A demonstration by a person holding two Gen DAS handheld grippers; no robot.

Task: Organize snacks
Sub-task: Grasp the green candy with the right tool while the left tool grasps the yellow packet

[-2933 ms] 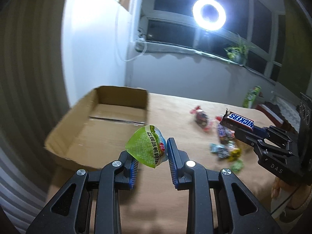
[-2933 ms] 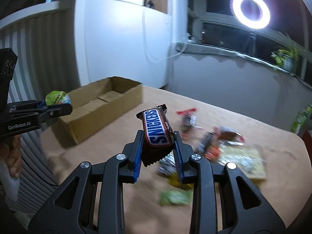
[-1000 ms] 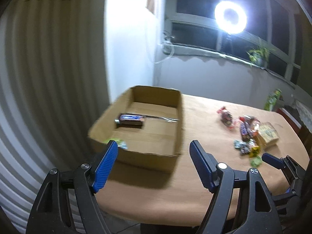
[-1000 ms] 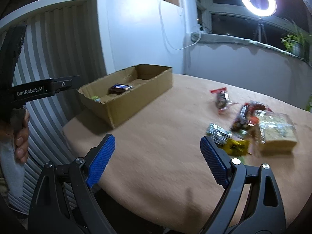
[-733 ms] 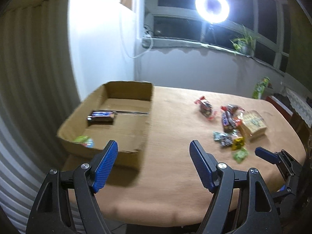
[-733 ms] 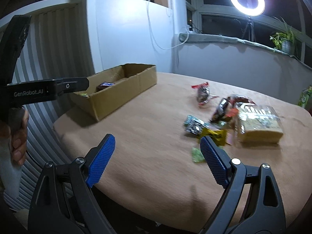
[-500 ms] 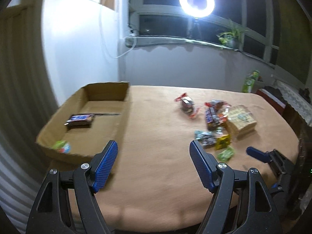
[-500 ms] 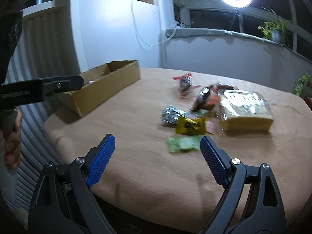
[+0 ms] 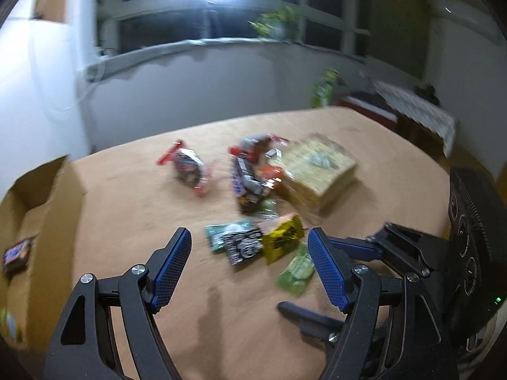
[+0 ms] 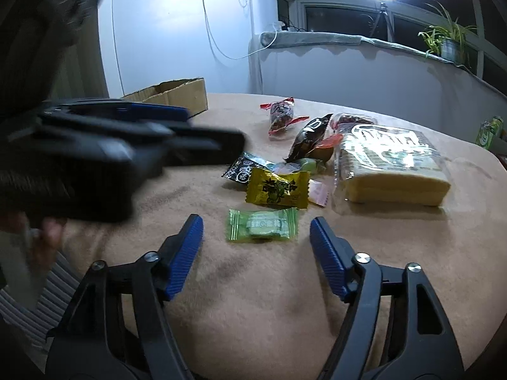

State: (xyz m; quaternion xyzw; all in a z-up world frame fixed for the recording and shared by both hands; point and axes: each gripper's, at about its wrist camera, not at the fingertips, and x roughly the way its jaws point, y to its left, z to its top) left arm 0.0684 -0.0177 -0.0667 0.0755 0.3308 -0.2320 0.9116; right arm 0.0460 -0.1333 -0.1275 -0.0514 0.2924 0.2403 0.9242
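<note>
Step was picking: right claw [image 10: 256, 237], empty, was closing around green candy [image 10: 263, 224] at 12 o'clock; next, lower and pinch.

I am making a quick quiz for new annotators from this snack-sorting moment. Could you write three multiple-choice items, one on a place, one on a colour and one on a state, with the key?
1. Where does the green candy lie?
A. on the table, ahead of the right gripper
B. in the cardboard box
C. on top of the cake pack

2. What colour is the packet just behind the green candy?
A. blue
B. yellow
C. white

3. What does the left gripper hold?
A. a chocolate bar
B. the green candy
C. nothing

Key: A, the candy rests on the table just beyond the closing jaws, untouched; B, its wrapper is yellow; C, the blue pads stand apart, bare.
</note>
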